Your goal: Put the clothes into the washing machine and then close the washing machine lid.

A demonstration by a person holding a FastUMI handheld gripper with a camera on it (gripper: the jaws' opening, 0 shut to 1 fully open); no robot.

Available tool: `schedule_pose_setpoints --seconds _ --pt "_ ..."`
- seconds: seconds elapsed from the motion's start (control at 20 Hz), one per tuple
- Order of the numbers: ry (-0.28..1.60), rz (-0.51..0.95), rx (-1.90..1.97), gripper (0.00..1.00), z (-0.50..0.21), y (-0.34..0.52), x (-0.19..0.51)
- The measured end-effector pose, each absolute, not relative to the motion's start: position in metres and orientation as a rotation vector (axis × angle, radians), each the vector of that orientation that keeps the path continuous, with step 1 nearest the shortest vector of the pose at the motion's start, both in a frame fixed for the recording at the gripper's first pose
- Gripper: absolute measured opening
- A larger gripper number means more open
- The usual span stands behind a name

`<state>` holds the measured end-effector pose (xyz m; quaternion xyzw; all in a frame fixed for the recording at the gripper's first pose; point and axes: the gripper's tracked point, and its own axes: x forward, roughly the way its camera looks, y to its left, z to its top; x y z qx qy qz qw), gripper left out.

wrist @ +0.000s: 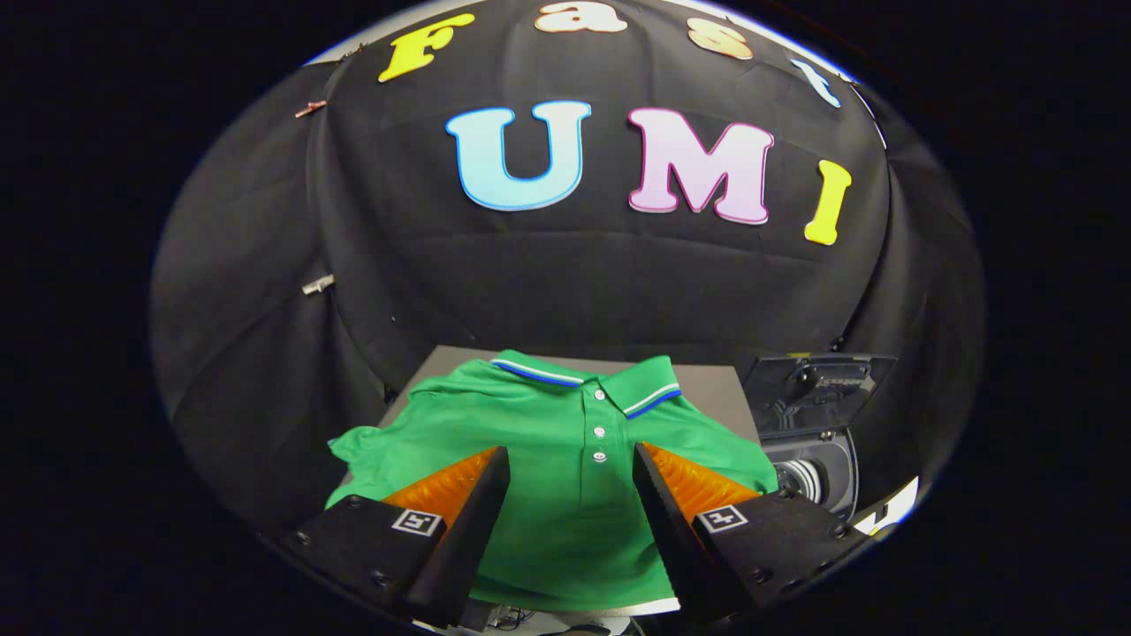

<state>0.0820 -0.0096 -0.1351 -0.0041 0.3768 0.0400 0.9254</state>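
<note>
The tool (572,464) hangs over the shirt (565,459) with its fingers spread wide and gripping nothing; the buttoned front of the shirt lies in the gap between them. The shirt is spread flat on the desk (711,384), collar away from the tool, one sleeve drooping over the desk's near left edge.

Risks, as I judge them: a flat, thin cloth gives the fingers little to bite, so a pinch may slide off or take the top layer alone; a grip at one spot would let the rest trail, and a sleeve could snag the desk edge or hang outside the washer's mouth, where the lid would then trap it.

The washer (817,473) stands just beyond the desk's right side, past the right finger; its lid (817,389) is raised and the drum opening shows below it; I see no clothes in the part of the drum that shows, though much of it is hidden.
</note>
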Motion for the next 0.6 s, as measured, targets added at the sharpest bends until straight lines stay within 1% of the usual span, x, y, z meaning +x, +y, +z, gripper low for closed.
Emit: schedule_pose_setpoints --seconds 0.15,0.25,0.4,0.45,0.6 --pt "0.836 0.048 -0.051 0.89 -0.168 -0.02 0.085" --pt "0.912 0.057 -0.067 0.88 -0.19 -0.023 0.078" --pt "0.91 0.099 -0.081 0.88 -0.192 -0.023 0.077" --pt "0.888 0.099 -0.063 0.9 -0.19 -0.021 0.077" --pt "0.856 0.14 -0.093 0.9 -0.192 -0.022 0.079"
